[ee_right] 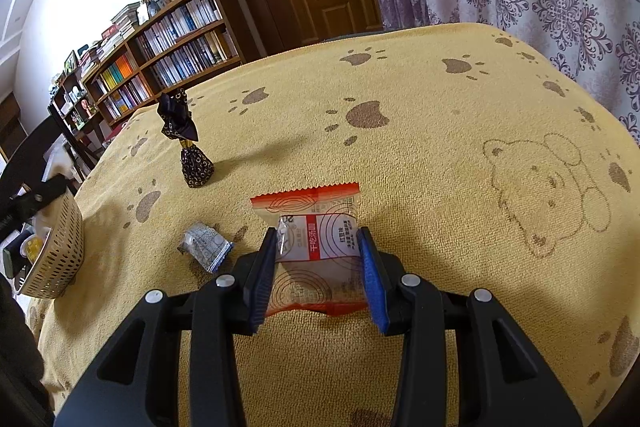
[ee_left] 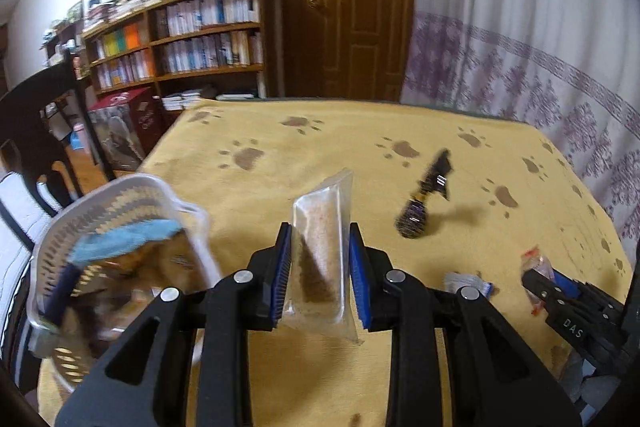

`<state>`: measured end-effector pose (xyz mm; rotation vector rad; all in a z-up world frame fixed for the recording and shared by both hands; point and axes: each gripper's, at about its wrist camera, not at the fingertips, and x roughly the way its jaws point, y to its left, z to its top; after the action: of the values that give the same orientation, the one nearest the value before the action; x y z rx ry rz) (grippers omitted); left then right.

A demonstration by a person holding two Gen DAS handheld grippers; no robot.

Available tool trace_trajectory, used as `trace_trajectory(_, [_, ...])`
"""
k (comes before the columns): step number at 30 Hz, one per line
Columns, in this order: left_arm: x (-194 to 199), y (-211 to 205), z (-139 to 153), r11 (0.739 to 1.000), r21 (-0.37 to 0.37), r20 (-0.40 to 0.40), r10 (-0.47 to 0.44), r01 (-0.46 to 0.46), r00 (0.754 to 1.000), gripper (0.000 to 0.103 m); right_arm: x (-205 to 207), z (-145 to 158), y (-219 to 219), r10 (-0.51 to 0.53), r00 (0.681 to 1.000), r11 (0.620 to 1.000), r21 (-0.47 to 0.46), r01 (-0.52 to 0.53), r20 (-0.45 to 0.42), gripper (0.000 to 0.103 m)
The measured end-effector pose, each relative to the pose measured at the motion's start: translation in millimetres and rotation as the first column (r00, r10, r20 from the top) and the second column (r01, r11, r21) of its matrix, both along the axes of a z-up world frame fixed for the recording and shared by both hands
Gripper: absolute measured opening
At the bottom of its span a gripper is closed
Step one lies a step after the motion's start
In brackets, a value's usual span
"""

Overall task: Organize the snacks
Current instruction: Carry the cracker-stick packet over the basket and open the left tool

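While the left gripper sits at the lower centre of the left wrist view, its blue-padded fingers are closed against both sides of a clear packet of brown biscuit, which stands upright between them. At the lower left of that frame sits a white slotted basket, blurred, already holding a blue-wrapped snack; the packet is probably held raised so it can be carried across and dropped in.

In the right wrist view, the right gripper fills the lower centre. Its jaws are partly open, set on either side of an orange-and-white snack packet that lies flat on the yellow paw-print cloth. Whether the pads already press on it I cannot tell; this looks like the start of a pickup.

Loose snacks wait on the cloth: a small grey-and-blue wrapped sweet just left of the right gripper, and a dark twist-wrapped chocolate standing upright in the middle left. The basket appears at the left edge, well apart from both.
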<state>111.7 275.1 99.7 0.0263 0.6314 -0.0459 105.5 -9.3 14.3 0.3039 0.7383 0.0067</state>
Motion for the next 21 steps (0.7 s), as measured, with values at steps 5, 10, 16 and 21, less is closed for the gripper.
trace_trajectory(5, [-4.1,35.7,8.6,0.996,0.001,0.019,0.089,-0.089,0.996,0.028,-0.1,-0.1,-0.1,0.0,1.0,1.0,0.0,0.0,0.0,0.04])
trace_trajectory(10, [-5.5,68.1,8.0,0.985,-0.009,0.012,0.172,-0.172,0.985,0.028,-0.1,-0.2,0.2,0.0,1.0,1.0,0.0,0.0,0.0,0.04])
trace_trajectory(16, [-9.0,89.9,3.7,0.975,-0.016,0.012,0.221,-0.221,0.975,0.035,0.2,0.4,0.0,0.001,1.0,1.0,0.001,-0.001,0.0,0.04])
trace_trajectory(21, [-14.6,97.3,6.5,0.971,-0.024,0.032,0.239,-0.239,0.97,0.06,0.2,0.3,0.1,0.0,1.0,1.0,0.001,0.0,0.0,0.04])
